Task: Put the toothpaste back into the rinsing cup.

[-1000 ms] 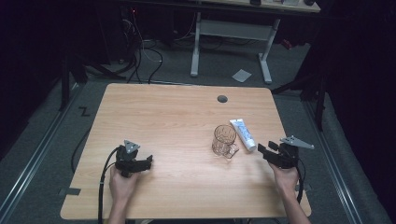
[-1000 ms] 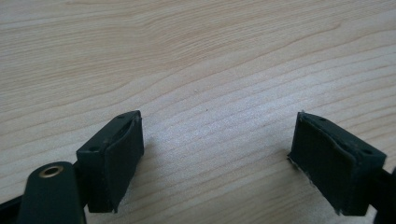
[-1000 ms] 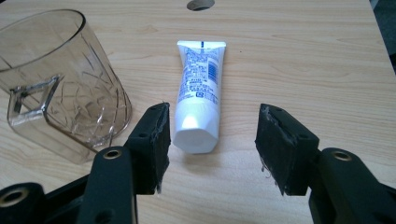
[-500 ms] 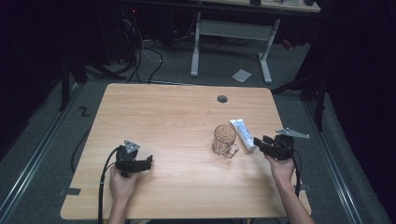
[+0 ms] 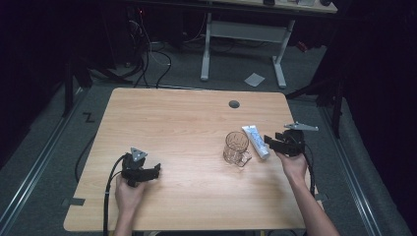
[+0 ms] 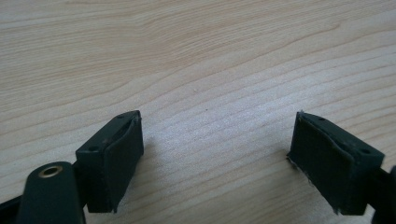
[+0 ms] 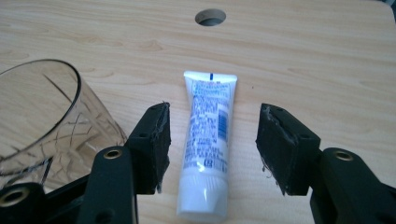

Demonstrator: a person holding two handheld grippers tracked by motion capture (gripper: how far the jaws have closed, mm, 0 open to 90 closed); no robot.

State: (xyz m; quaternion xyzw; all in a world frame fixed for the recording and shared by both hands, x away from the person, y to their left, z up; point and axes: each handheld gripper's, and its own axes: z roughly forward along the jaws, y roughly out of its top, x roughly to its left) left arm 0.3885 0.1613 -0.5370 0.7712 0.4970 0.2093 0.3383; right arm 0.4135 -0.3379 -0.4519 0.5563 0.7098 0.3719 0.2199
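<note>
On the table (image 5: 187, 123): one tube (image 7: 206, 140), one glass mug (image 5: 235, 147).

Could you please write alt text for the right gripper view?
The right hand-held gripper hangs open over a white tube lying flat on the wooden table, one jaw on each side, neither touching. A clear glass mug stands at left.

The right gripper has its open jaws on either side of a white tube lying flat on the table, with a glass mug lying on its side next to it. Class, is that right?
Not quite. The glass mug stands upright, as the high view shows. The rest holds: the right gripper has open jaws either side of the white tube, which lies flat on the table.
</note>
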